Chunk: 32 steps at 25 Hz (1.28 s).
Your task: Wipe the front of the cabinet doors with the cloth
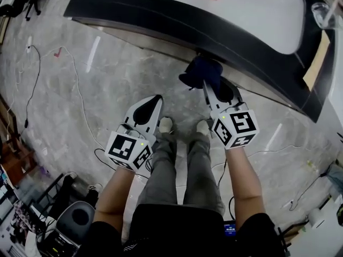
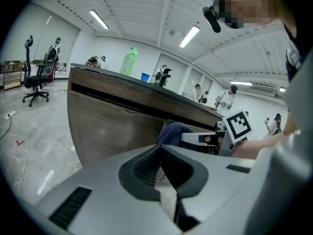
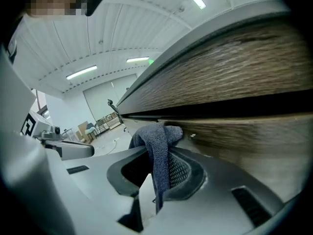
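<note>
The left gripper, fingers closed on nothing, hangs short of the door. The right gripper pinches the cloth, which looks pressed against that door (just under its top seam). Wiping seems under way; the next move calls for a sideways sweep with firm pressure.

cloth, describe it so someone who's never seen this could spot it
Find the long wood-grain cabinet front. Up against it, clamped in the right gripper, is the cloth: a dark blue bunched terry rag, the only soft thing there; the left gripper holds nothing.
</note>
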{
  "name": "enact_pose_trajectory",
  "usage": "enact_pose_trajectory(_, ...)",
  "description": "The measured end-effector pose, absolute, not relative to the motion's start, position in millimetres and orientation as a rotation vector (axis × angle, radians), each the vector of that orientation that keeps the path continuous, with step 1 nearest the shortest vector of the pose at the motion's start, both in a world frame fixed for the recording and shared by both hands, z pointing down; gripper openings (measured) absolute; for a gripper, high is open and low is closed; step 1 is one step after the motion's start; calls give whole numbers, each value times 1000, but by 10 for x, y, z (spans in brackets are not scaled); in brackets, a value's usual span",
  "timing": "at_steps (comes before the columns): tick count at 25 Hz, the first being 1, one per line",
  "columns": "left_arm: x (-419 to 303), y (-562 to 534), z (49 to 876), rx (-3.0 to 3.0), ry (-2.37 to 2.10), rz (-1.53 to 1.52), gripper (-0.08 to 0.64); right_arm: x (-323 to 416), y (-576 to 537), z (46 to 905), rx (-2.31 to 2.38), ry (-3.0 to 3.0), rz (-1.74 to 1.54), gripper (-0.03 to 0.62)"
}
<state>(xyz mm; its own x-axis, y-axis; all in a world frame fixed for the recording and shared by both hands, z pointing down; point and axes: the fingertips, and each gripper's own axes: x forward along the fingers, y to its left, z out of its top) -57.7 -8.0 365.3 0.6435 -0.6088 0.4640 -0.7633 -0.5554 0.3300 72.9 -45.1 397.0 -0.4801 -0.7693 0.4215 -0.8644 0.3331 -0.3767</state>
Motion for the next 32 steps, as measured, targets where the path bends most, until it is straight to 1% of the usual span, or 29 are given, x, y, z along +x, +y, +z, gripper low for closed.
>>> enact_pose_trajectory(17,747,12,3612,2511,-793,420,8,1700,-34,3979,1747,-2318,867,71)
enact_pose_trajectory(32,1750,465,3728,2572,-570,480,8,2952,641,4036,2000,-2126,866,71)
